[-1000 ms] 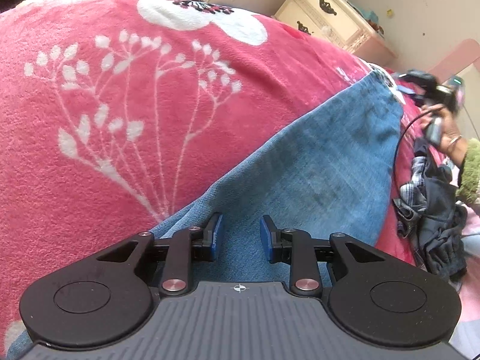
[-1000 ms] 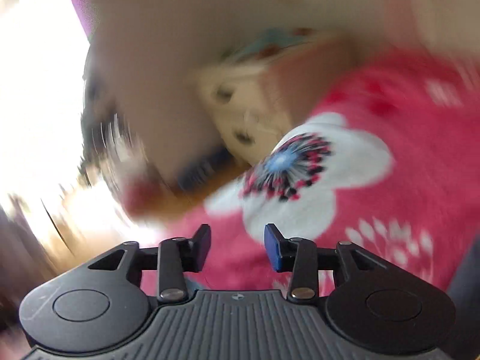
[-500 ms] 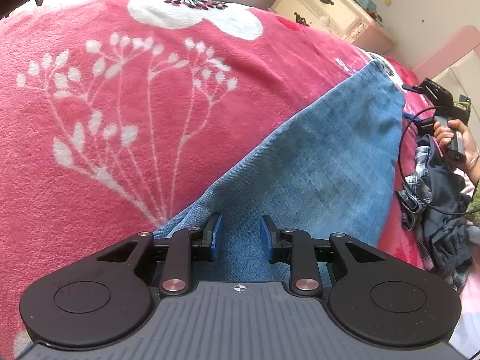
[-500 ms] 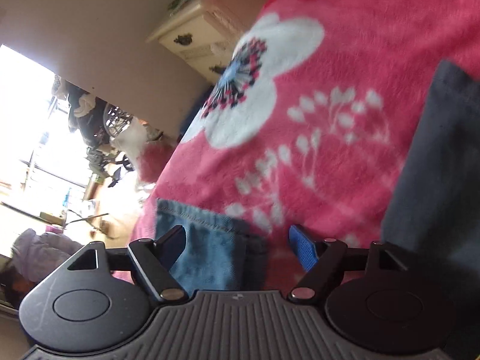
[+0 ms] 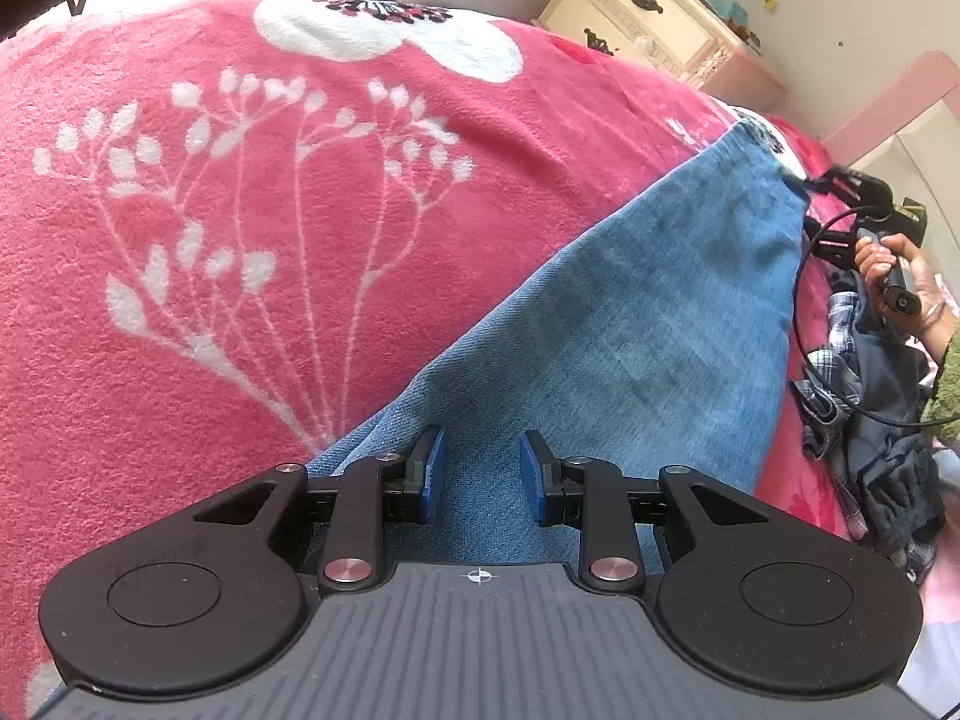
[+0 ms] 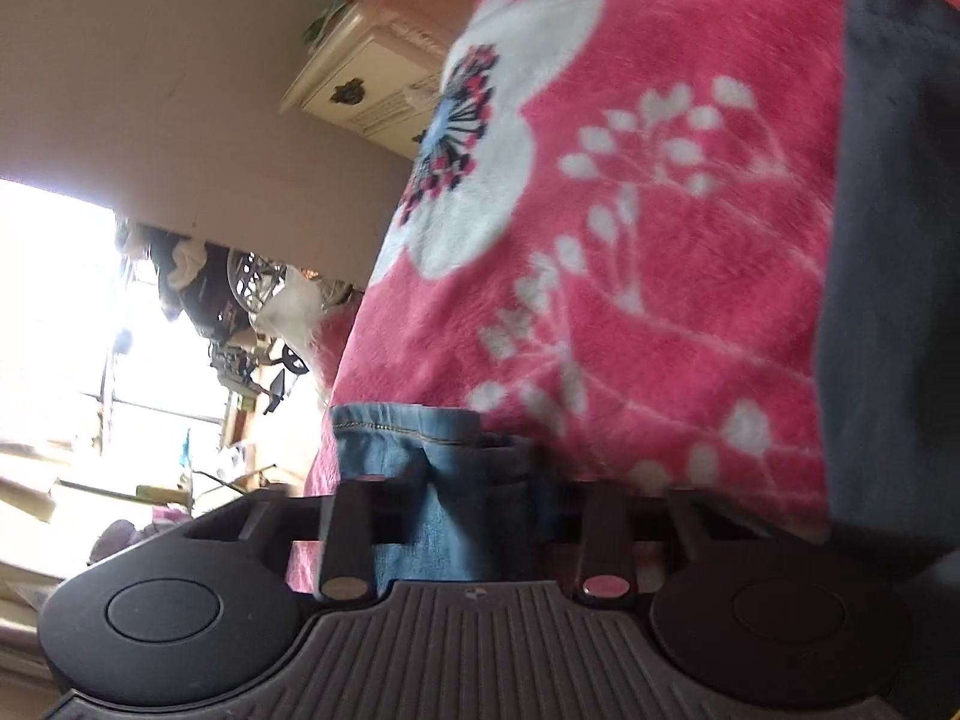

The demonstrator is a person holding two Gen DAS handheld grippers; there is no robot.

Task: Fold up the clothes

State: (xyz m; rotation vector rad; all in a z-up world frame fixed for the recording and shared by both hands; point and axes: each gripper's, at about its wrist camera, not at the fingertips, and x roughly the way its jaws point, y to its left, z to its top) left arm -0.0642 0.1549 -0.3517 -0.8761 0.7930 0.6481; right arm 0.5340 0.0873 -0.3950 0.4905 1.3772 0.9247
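Since half a second ago our right gripper (image 6: 474, 516) has closed in on the hem of the blue denim jeans (image 5: 660, 324) on the pink floral fleece blanket (image 5: 240, 240); its jaws appear to pinch the hem. Our left gripper (image 5: 477, 474) hovers spread above the denim. The fabric is heavy and stiff: we grip stitched edges.

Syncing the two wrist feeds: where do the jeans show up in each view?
Left wrist: jeans run diagonally from bottom centre, under the open left gripper, to the upper right.
Right wrist: only a hem end of the jeans shows, bottom centre, at the right gripper.
Shared landmark: white flower on the pink blanket.
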